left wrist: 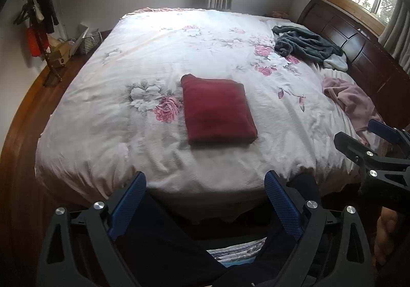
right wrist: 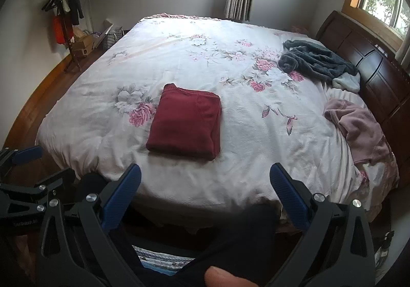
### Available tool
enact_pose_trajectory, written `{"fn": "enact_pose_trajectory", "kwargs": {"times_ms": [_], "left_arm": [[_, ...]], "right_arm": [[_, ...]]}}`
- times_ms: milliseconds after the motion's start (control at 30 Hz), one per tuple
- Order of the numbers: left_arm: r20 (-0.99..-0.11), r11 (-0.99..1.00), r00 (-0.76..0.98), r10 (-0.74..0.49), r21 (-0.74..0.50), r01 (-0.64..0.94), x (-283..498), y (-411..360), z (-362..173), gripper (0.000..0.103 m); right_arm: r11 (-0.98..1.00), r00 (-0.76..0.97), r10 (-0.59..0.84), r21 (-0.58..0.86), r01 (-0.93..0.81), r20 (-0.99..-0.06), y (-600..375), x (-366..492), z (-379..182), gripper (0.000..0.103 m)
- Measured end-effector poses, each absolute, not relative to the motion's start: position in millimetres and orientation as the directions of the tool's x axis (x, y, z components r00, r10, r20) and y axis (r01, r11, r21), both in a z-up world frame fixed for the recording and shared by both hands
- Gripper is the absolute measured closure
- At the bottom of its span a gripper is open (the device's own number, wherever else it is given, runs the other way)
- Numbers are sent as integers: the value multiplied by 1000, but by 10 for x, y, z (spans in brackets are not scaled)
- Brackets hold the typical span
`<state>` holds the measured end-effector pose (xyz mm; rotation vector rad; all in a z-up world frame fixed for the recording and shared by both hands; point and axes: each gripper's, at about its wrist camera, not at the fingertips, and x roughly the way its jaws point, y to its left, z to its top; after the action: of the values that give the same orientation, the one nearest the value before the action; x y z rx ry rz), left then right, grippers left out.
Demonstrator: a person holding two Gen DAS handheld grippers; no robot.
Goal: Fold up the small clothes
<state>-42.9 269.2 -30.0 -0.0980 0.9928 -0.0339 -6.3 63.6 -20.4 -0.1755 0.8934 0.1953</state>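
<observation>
A dark red garment point(left wrist: 217, 110) point(right wrist: 187, 125) lies folded into a neat rectangle in the middle of the bed point(left wrist: 128, 133) point(right wrist: 243, 158), which has a white floral cover. My left gripper point(left wrist: 205, 179) is open and held off the bed's near edge, with nothing between its blue pads. My right gripper point(right wrist: 205, 171) is open too, also back from the near edge and holding nothing. Each gripper shows at the side of the other's view: the right gripper point(left wrist: 358, 133) and the left gripper point(right wrist: 28, 161).
A crumpled grey-blue garment point(left wrist: 305, 44) point(right wrist: 315, 60) and a crumpled pink garment point(left wrist: 351, 99) point(right wrist: 358, 125) lie at the bed's right side by the dark wooden headboard point(left wrist: 358, 51) point(right wrist: 371, 63). A coat stand point(left wrist: 38, 22) point(right wrist: 64, 17) and boxes stand at the far left on the wooden floor.
</observation>
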Motion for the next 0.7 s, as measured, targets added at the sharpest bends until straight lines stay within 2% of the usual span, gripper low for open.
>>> {"fn": "enact_pose_trajectory", "kwargs": {"times_ms": [700], "left_arm": [[-832,994,548,-87,-111,-11,-352,2707,-269,9]], "right_arm": [[963,615,114,-64,-260,-781,642,12,-184,3]]}}
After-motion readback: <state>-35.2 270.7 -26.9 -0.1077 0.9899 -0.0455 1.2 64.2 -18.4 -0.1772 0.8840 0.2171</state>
